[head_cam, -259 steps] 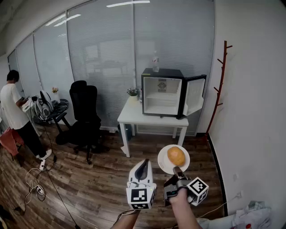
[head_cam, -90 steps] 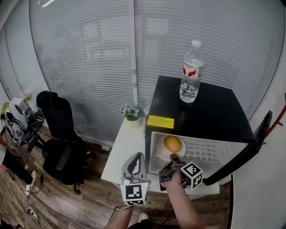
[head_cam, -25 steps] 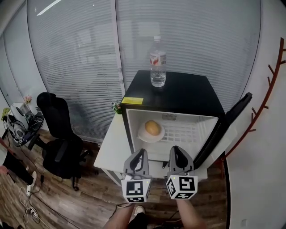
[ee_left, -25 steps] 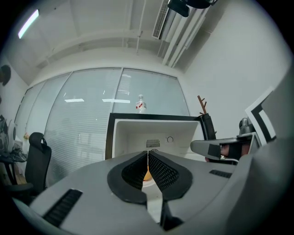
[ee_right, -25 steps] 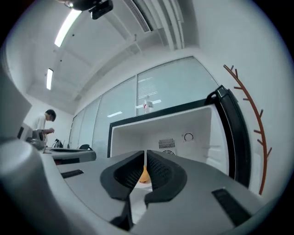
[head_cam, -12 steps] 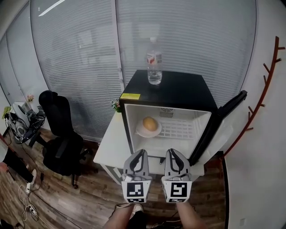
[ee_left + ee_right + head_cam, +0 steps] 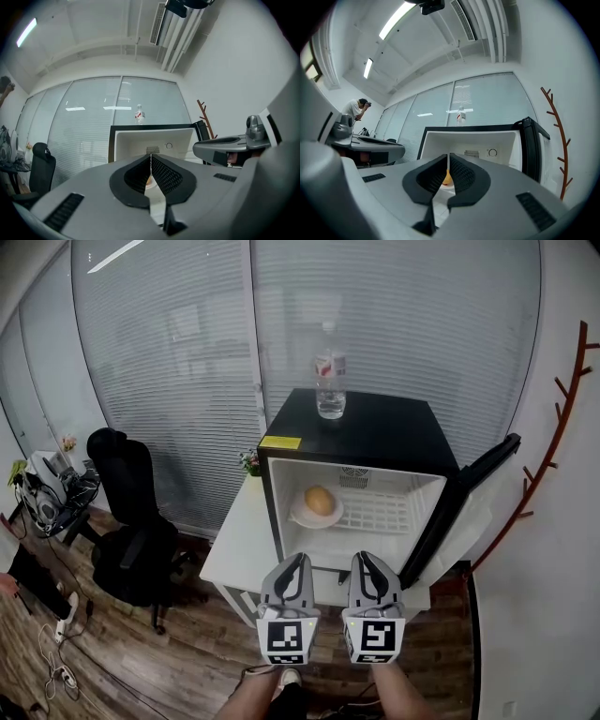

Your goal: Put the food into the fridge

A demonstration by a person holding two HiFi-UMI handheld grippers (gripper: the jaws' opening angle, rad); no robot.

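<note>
- Near the open fridge, at left, the left gripper has its fingers pressed together, empty.
- Inside, left on the shelf, the round food rests on a plate.
- At right, the right gripper has its fingers closed, empty.

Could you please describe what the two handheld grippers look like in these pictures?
The left gripper and right gripper look alike: light grey shells tapering to two curved fingers lined with black textured pads. Each carries a white cube printed with black square markers at its base. No cables or sleeves show.
</note>
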